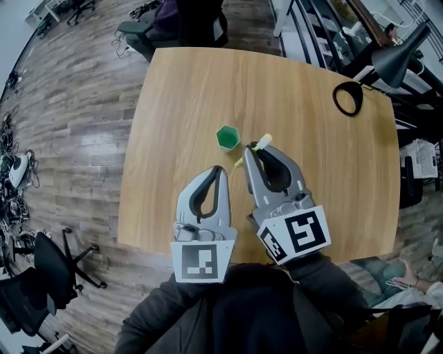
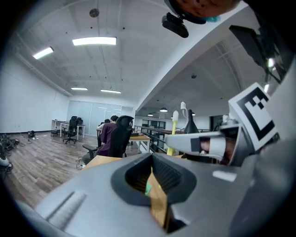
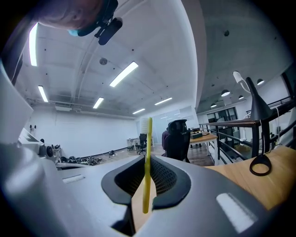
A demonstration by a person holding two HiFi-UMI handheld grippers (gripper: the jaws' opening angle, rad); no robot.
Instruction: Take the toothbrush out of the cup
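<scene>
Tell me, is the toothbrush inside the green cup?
No, the right tongs hold the toothbrush beside the green cup, clear of it.

A pale wooden table [image 1: 194, 104] stood on a plank floor [image 1: 69, 138], with a black desk lamp [image 1: 396, 61] resting its ring base near the far right corner, a black office chair [image 1: 52, 266] at the near left, and what looked like a seated person [image 1: 183, 21] beyond the far edge.

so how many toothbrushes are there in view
1. The yellow toothbrush is clamped in the right gripper, above the table and out of the green cup. The cup's inside looks empty; no other toothbrush shows.
</scene>
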